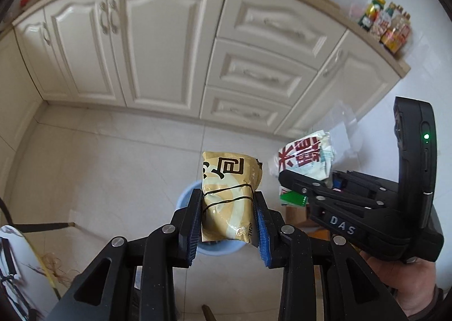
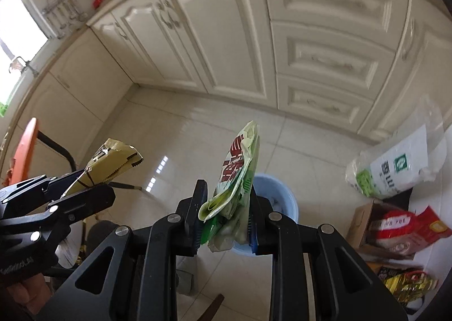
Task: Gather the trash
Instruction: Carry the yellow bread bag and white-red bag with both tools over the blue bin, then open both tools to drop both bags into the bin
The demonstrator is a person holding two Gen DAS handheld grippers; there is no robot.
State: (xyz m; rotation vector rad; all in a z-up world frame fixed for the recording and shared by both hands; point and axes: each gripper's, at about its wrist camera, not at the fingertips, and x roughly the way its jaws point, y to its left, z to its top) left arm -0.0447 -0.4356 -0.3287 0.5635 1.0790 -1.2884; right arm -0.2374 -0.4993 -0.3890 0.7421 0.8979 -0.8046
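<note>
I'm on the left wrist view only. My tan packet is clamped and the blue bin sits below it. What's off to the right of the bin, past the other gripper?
Observer: A white plastic bag with a green logo lies on the floor there, against the cabinets.
Operator: Anything else near it?
Observer: An open cardboard box sits in front of that bag, with a red packet lying in it.
Operator: Is the right gripper holding its wrapper firmly?
Observer: The right gripper is shut on the green and white wrapper, which stands up edge-on between the fingers, with the blue bin just behind it.
</note>
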